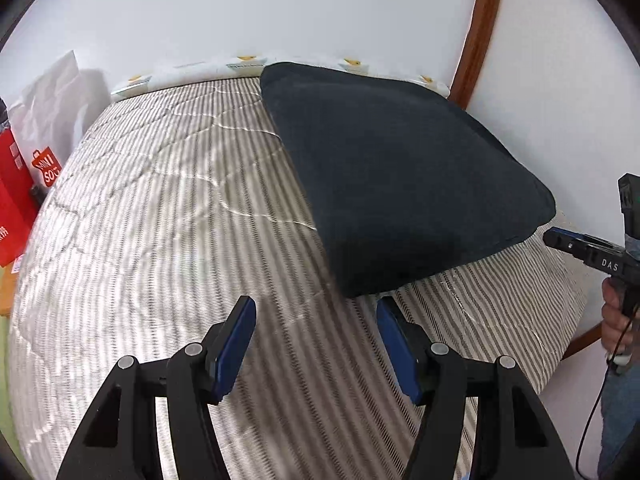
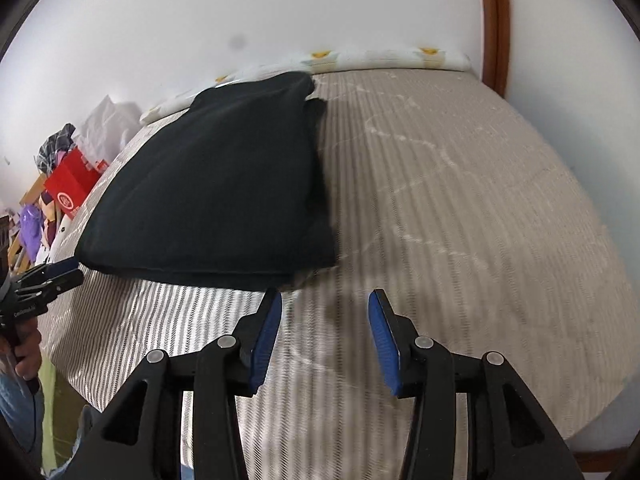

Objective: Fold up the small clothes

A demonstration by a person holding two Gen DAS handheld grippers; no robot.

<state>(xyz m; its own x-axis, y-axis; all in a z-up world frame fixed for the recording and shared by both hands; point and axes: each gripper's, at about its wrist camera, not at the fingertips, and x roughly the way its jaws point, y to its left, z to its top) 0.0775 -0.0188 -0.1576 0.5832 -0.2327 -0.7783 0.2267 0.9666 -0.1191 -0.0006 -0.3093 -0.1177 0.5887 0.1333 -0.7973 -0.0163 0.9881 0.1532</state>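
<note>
Black folded cloth (image 1: 400,176) lies flat on the striped bed cover (image 1: 160,220), reaching back almost to the white pillow with yellow marks (image 1: 248,65) that runs along the wall at the far edge of the bed. In the right wrist view the cloth (image 2: 216,184) shows layered edges along its right side, one layer sticking out a little beyond the one above it. Its near edge lies flat on the cover.

The left gripper (image 1: 316,312) hangs over the bare cover just in front of the cloth's near corner; its jaws stand partly apart with nothing between them, and the right-hand blue pad sits just beside the corner without clearly touching it. The right gripper (image 2: 325,306) hangs over the cover just in front of the cloth's other near corner, its jaws likewise partly apart and empty.

Each gripper shows at the edge of the other's view, beside the cloth's outer corner, with a hand (image 1: 616,320) gripping the handle and a cable trailing down.

Past the bed on the side away from the cloth in the left wrist view stand a red shopping bag (image 1: 46,170) and a white paper bag (image 1: 52,88). A brown wooden door frame (image 1: 476,32) rises behind the bed.
</note>
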